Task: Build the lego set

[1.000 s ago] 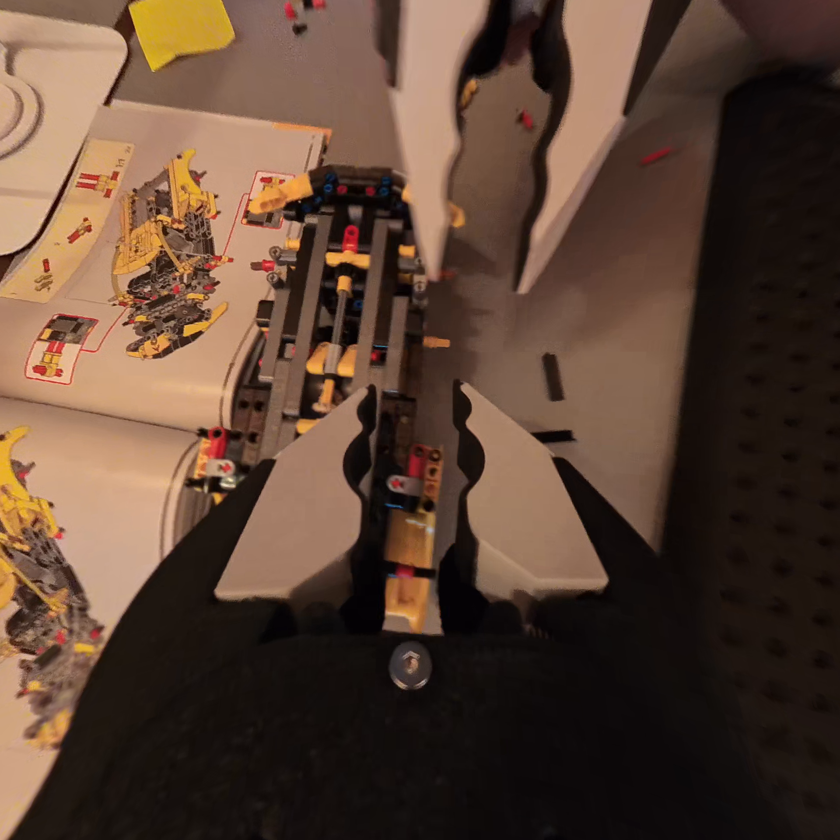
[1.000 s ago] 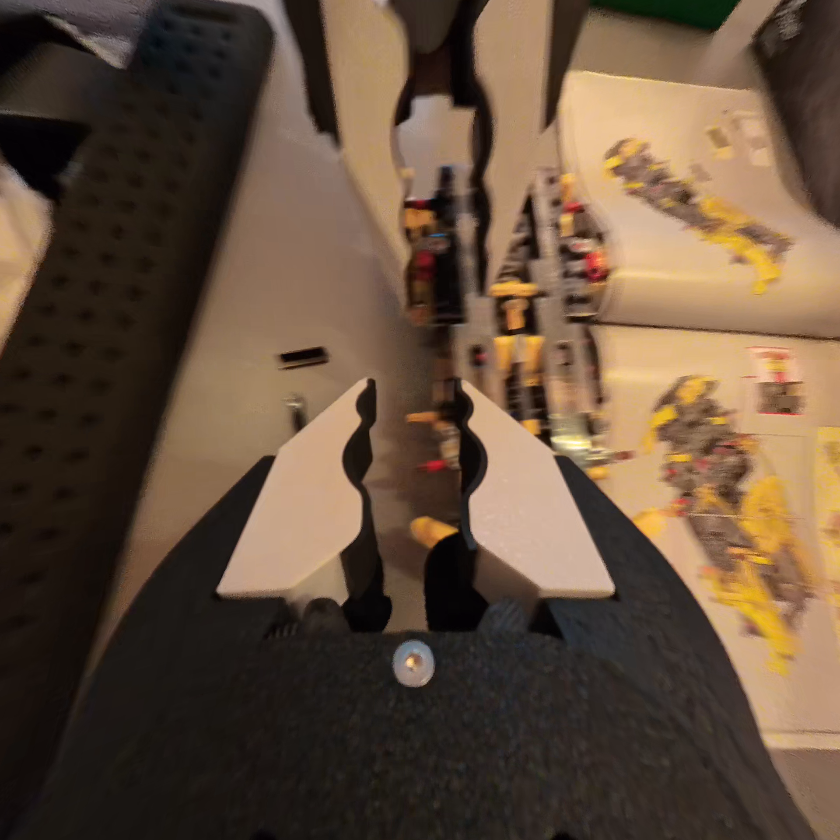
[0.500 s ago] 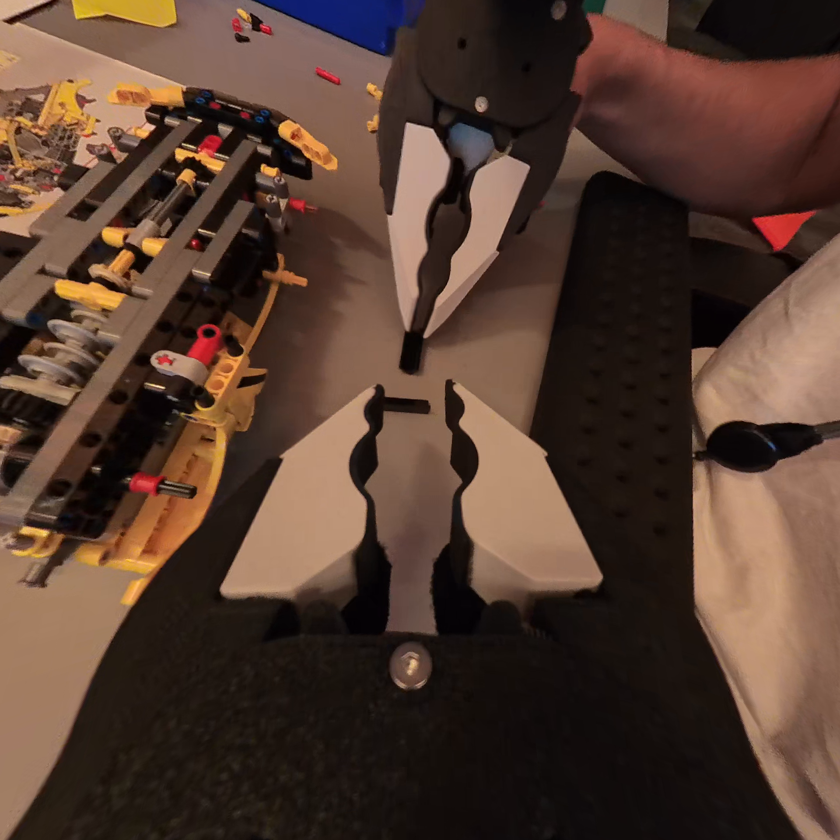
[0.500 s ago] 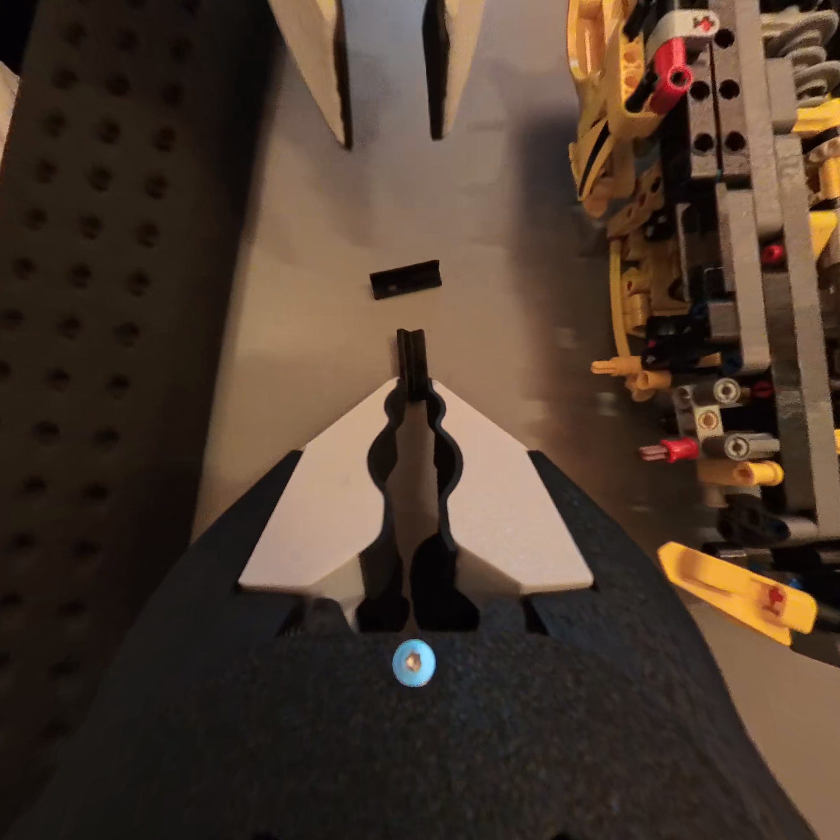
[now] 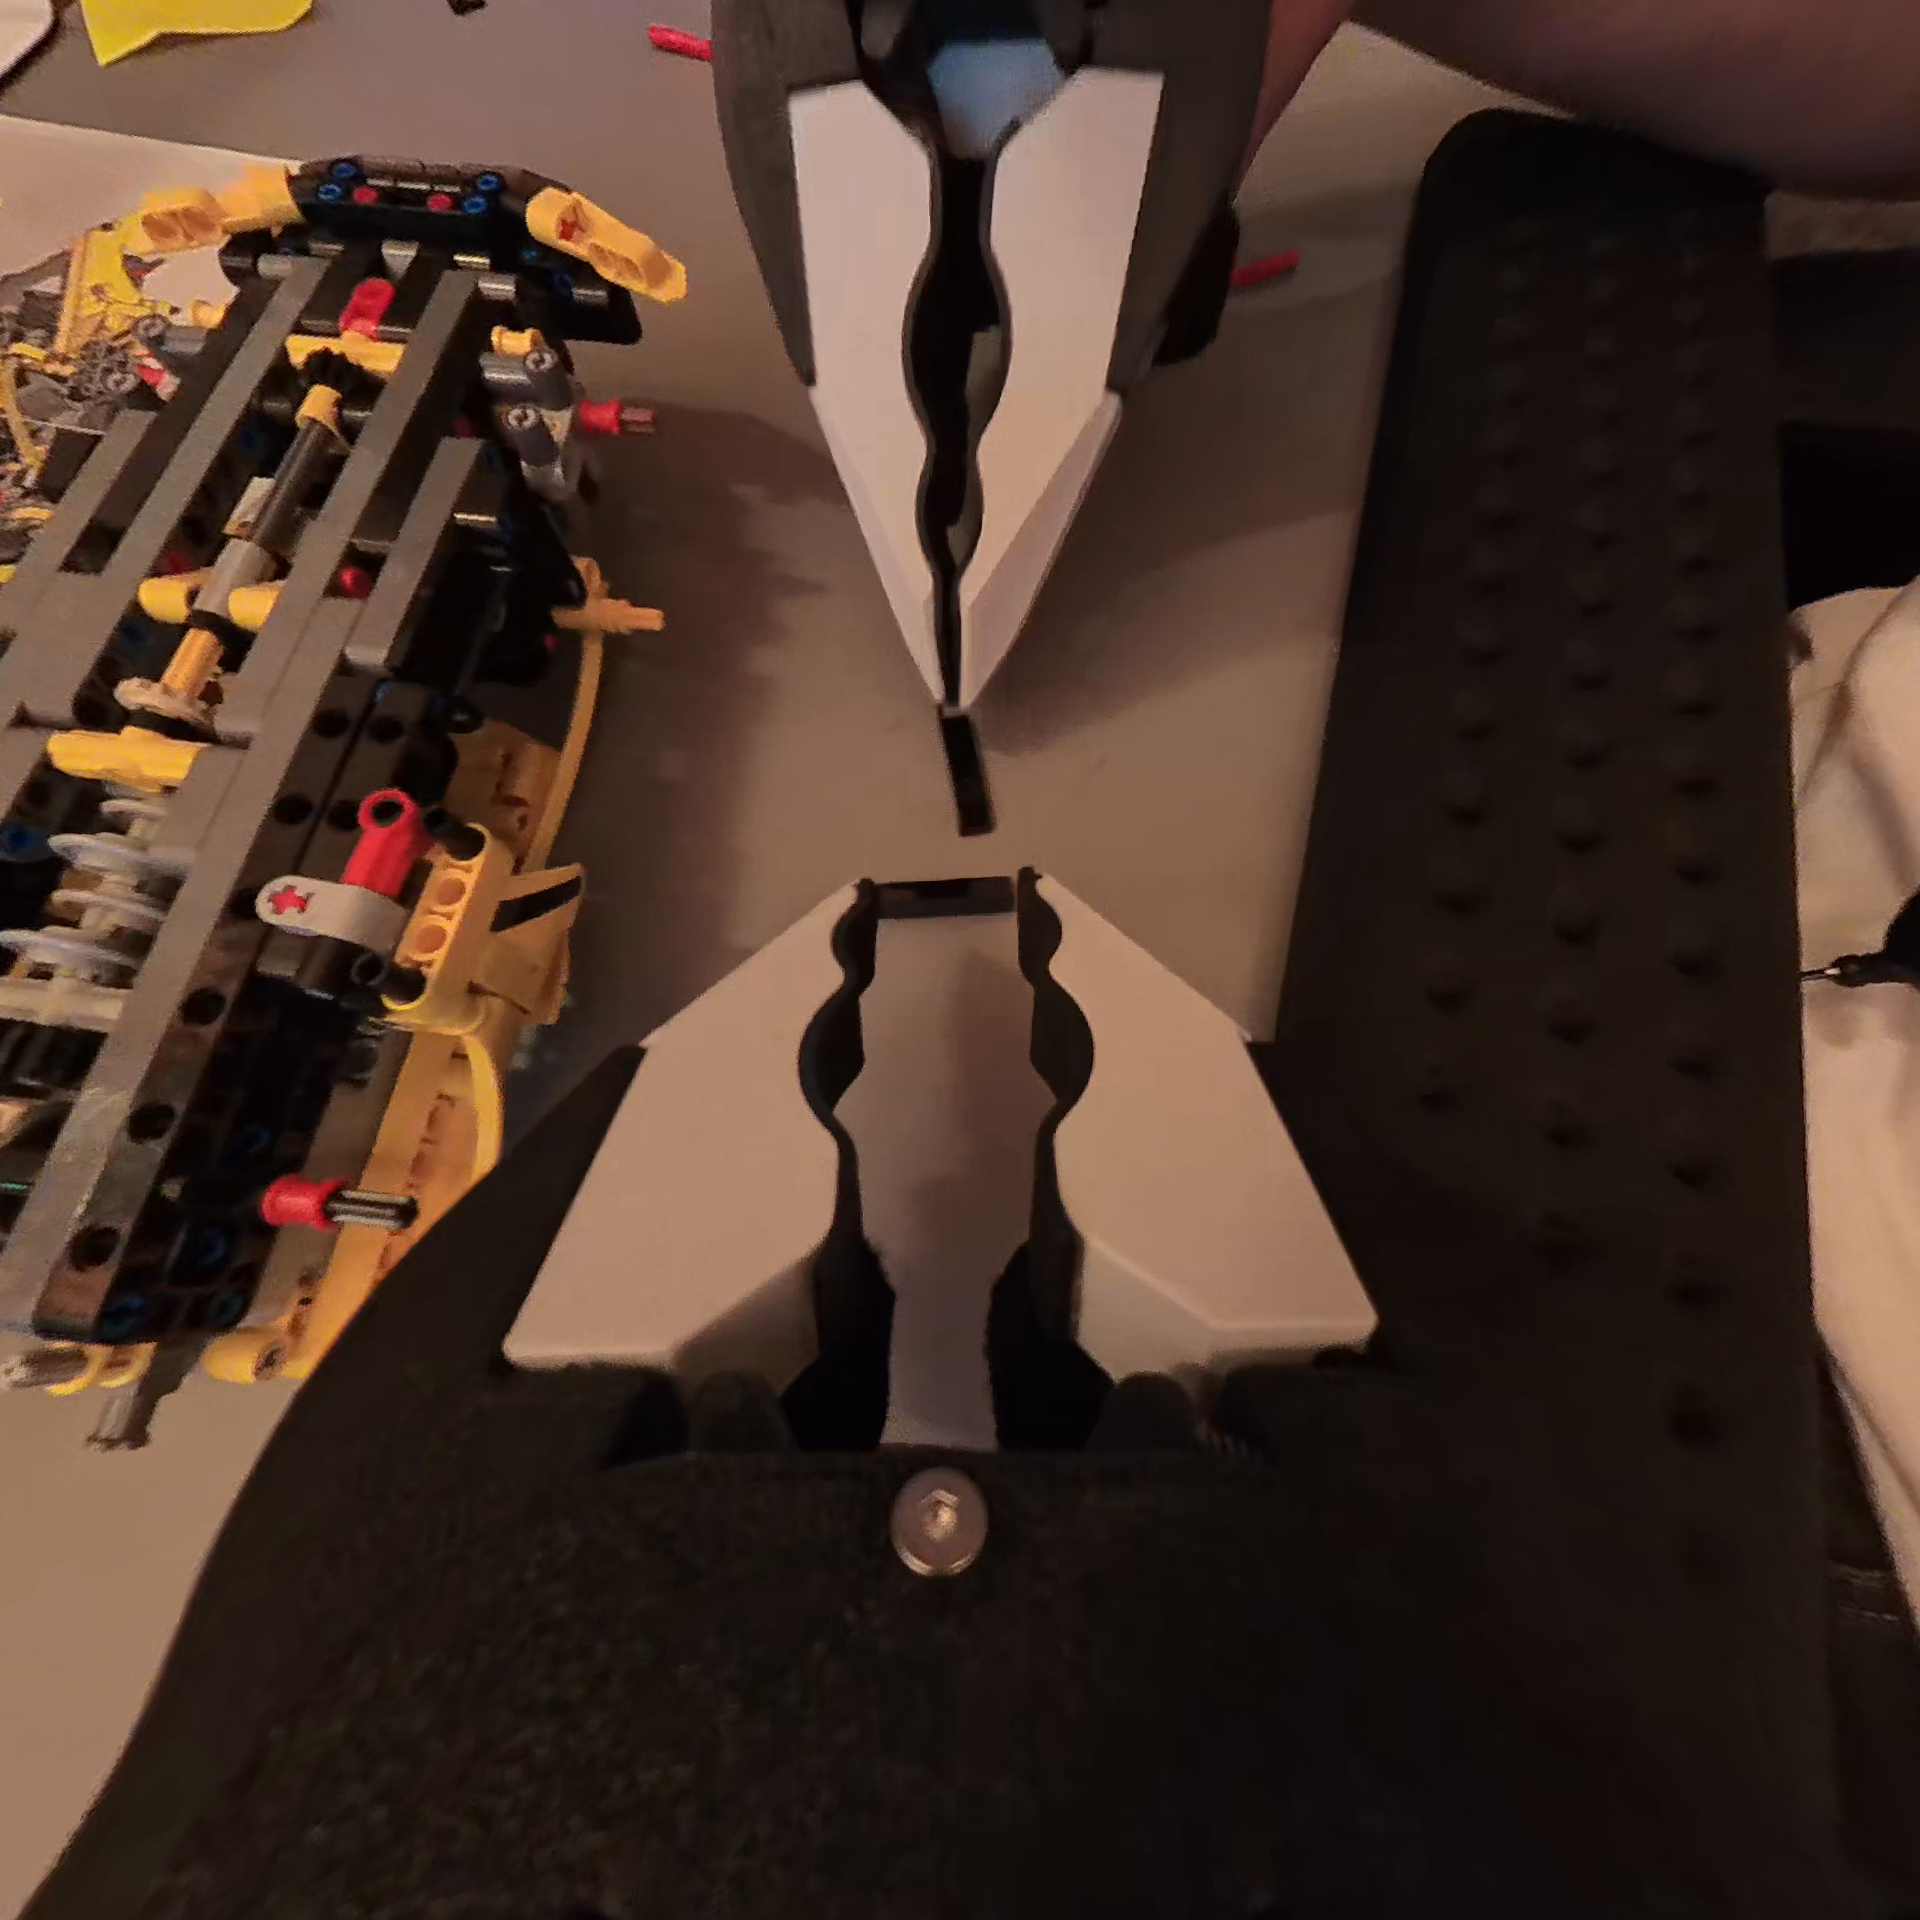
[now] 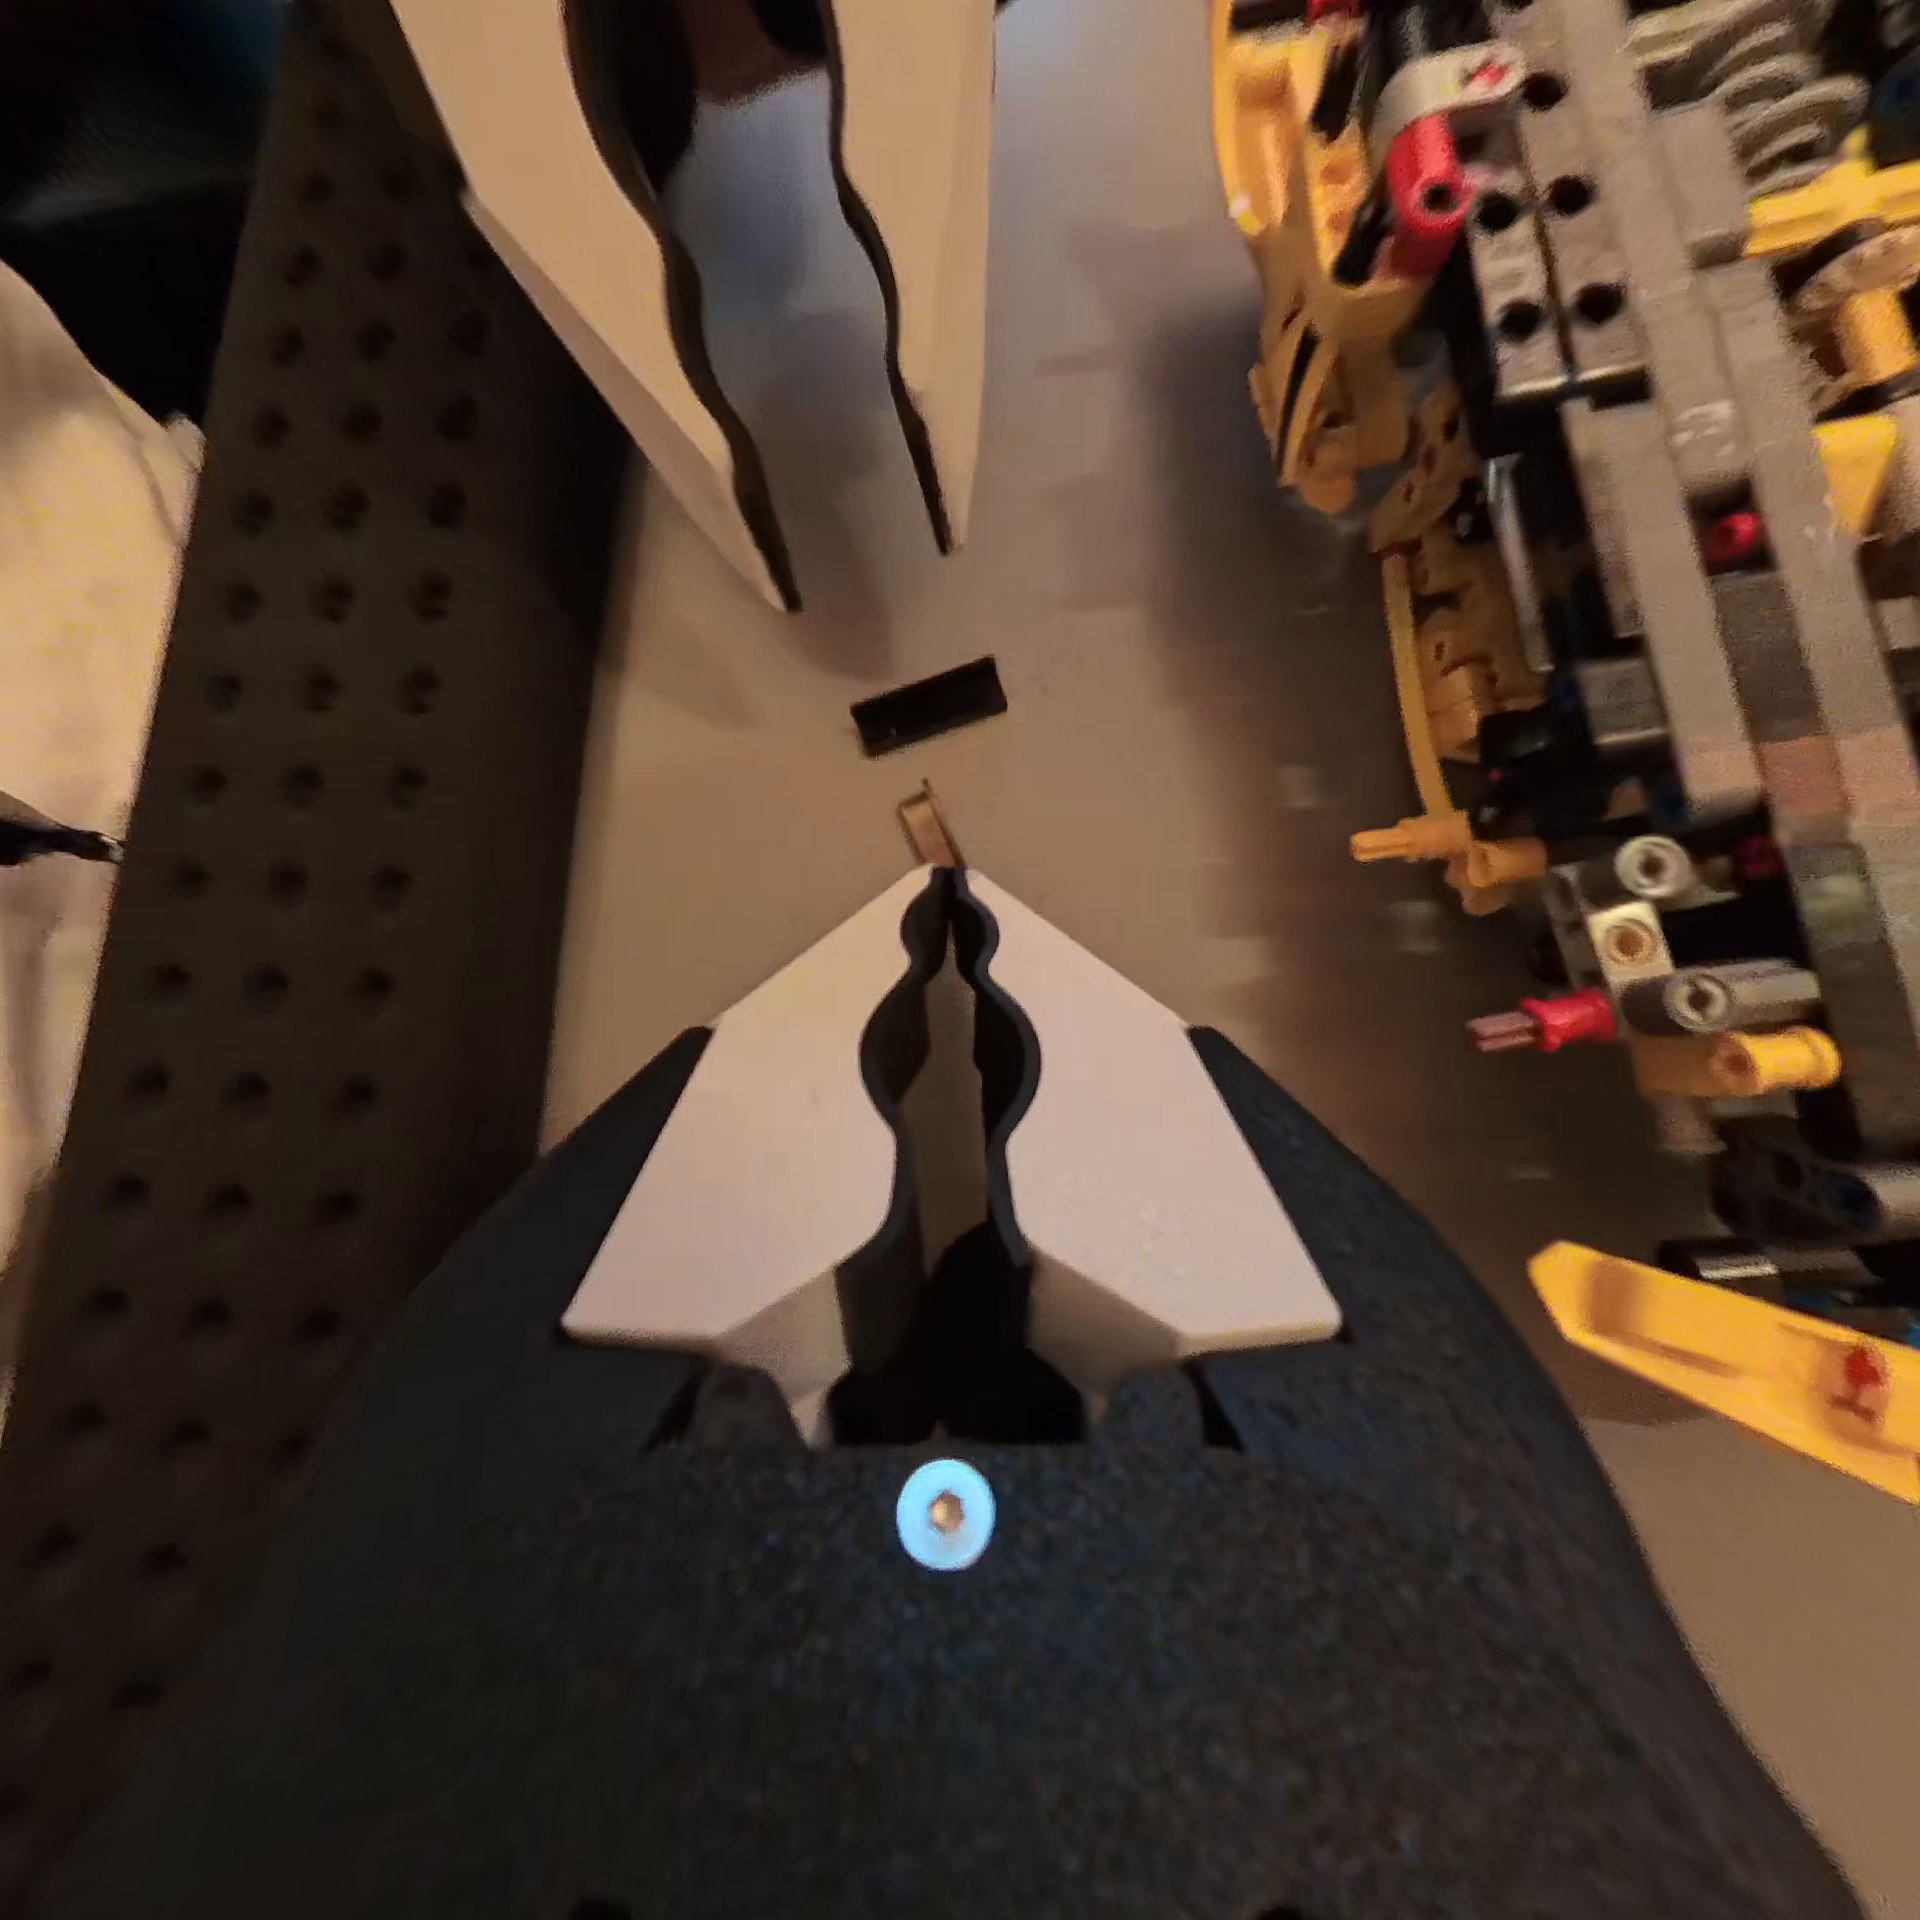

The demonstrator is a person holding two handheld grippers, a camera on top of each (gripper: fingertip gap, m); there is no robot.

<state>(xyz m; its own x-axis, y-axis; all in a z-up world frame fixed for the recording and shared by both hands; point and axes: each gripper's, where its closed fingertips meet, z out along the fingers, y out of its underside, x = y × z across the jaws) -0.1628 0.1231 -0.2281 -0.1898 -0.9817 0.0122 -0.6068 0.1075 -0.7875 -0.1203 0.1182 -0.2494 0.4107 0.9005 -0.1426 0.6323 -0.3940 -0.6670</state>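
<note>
Grey table (image 5: pixel 1164 790) under warm, dim light. Long black perforated strip (image 5: pixel 1579 831) runs along its near edge, rows of round holes visible. Pale cloth (image 5: pixel 1860 1039) beyond the strip. Yellow paper scrap (image 5: pixel 197 26) at the far corner. Forearm (image 5: pixel 1621 73) enters top right.

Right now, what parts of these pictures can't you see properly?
- Lego model: cut off by the left edge in the left wrist view, blurred in the right wrist view.
- Piece in the right gripper: the shut jaws hide most of it.
- Instruction booklet: mostly behind the model.
</note>
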